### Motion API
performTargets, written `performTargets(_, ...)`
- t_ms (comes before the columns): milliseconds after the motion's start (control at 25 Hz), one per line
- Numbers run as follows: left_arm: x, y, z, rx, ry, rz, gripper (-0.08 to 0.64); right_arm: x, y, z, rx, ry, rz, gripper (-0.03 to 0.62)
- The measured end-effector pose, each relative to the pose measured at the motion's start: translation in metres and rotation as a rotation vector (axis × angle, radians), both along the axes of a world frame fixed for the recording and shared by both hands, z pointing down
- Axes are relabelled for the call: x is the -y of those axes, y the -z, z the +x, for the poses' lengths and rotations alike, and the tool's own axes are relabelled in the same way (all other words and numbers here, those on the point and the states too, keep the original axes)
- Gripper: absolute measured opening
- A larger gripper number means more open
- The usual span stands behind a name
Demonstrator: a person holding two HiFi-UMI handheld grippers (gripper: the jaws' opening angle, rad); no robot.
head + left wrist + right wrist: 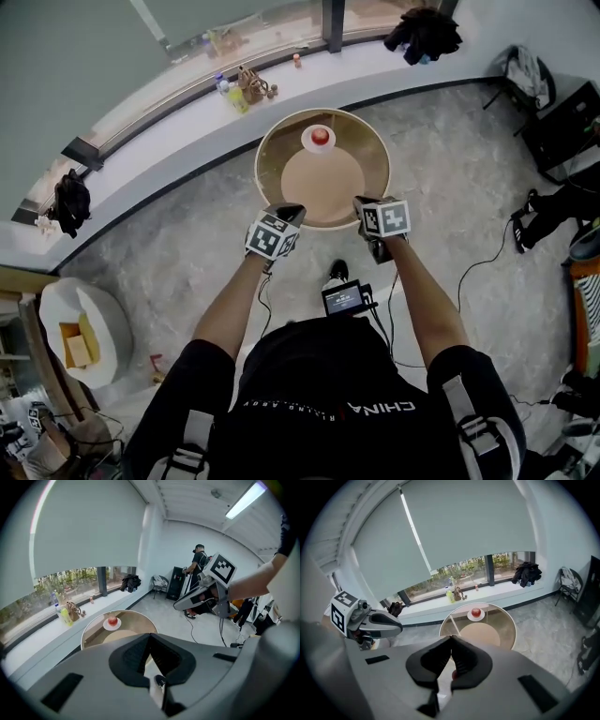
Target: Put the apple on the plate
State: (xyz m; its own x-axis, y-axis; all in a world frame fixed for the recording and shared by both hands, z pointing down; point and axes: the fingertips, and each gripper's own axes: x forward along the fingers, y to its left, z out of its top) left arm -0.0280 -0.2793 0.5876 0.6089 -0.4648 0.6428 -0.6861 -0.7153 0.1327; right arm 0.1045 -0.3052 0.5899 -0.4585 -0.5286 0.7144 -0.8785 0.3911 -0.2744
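**Apple lying on the plate, both grippers empty at the near side of the table**

The apple [321,137] is seen resting on a small white plate [306,142], which is set toward the far edge of a round glass table [277,184]. The jaws of the left gripper [149,635] are pressed together with nothing between them, and the same is seen at the right gripper [451,638]. Both are held by the table's near rim, well apart from the plate. The task is judged to be as good as done. Were the apple reached for with the jaws unopened, it could be knocked and rolled off the plate. The plate could likewise be shoved over the smooth glass toward the far edge.
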Motion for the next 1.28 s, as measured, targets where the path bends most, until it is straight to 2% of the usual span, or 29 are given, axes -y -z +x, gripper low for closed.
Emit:
performTargets(160,-0.073,-0.012,-0.044,-0.037,0.005,0.003,0.017,-0.073,-0.006,-0.048,-0.042,-0.029,0.020,0.029)
performTargets(280,-0.129,-0.027,-0.073,-0.069,0.040,-0.034,0.017,-0.136,-0.006,-0.077,-0.110,-0.018,0.077,0.029)
performTargets(400,-0.179,-0.035,-0.084,-0.093,0.064,-0.066,0.017,-0.191,-0.001,-0.094,-0.154,0.045,0.104,0.029)
performTargets(480,-0.194,-0.030,-0.084,-0.106,0.069,-0.060,0.017,-0.206,0.010,-0.096,-0.161,0.061,0.120,0.029)
performTargets(600,-0.205,-0.017,-0.076,-0.141,0.085,-0.035,0.017,-0.215,0.023,-0.089,-0.139,0.053,0.138,0.029)
performTargets(840,-0.208,0.003,-0.053,-0.145,0.115,0.017,0.017,-0.227,0.043,-0.066,-0.110,0.050,0.168,0.029)
performTargets(960,-0.209,0.016,-0.031,-0.145,0.123,0.034,0.017,-0.231,0.052,-0.040,-0.069,0.015,0.174,0.029)
performTargets(1120,-0.222,0.017,-0.005,-0.109,0.105,0.027,0.017,-0.233,0.052,-0.004,0.028,-0.079,0.139,0.029)
performTargets(1280,-0.221,0.025,0.008,-0.074,0.100,0.047,0.017,-0.231,0.057,0.008,0.036,-0.061,0.143,0.029)
